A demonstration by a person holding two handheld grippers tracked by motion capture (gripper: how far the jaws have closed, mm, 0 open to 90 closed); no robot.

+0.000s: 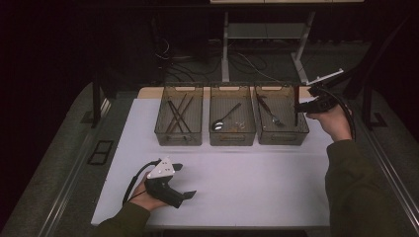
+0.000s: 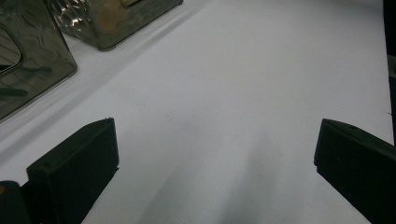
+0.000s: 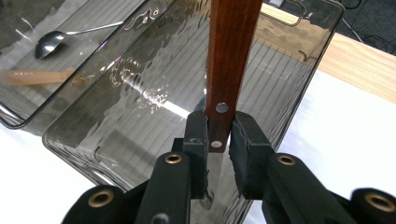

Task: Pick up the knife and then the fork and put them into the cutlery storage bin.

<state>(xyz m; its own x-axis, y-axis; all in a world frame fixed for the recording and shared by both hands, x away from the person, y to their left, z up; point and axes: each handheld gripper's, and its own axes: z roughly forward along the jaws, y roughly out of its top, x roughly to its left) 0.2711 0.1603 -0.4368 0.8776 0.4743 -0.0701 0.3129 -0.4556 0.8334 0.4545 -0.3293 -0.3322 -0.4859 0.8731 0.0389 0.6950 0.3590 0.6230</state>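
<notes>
A knife with a brown wooden handle [image 3: 231,56] and two rivets stands upright between my right gripper's [image 3: 219,140] jaws, which are shut on it near the lower rivet; its blade runs down behind the jaws. In the high view the right gripper [image 1: 302,106] holds the knife [image 1: 296,109] over the right edge of the right clear bin [image 1: 282,137], where a fork [image 1: 272,116] lies. My left gripper [image 1: 186,180] rests low on the white tabletop [image 1: 247,177] at the front left, its jaws wide apart. Nothing lies between the left gripper's [image 2: 217,149] jaws.
Three clear bins stand in a row at the back of the table. The left bin [image 1: 178,137] holds dark chopsticks [image 1: 177,114], the middle bin [image 1: 232,138] a spoon [image 1: 225,118]. A bare wooden strip [image 3: 364,60] runs behind the bins. Cables and table legs lie on the floor beyond.
</notes>
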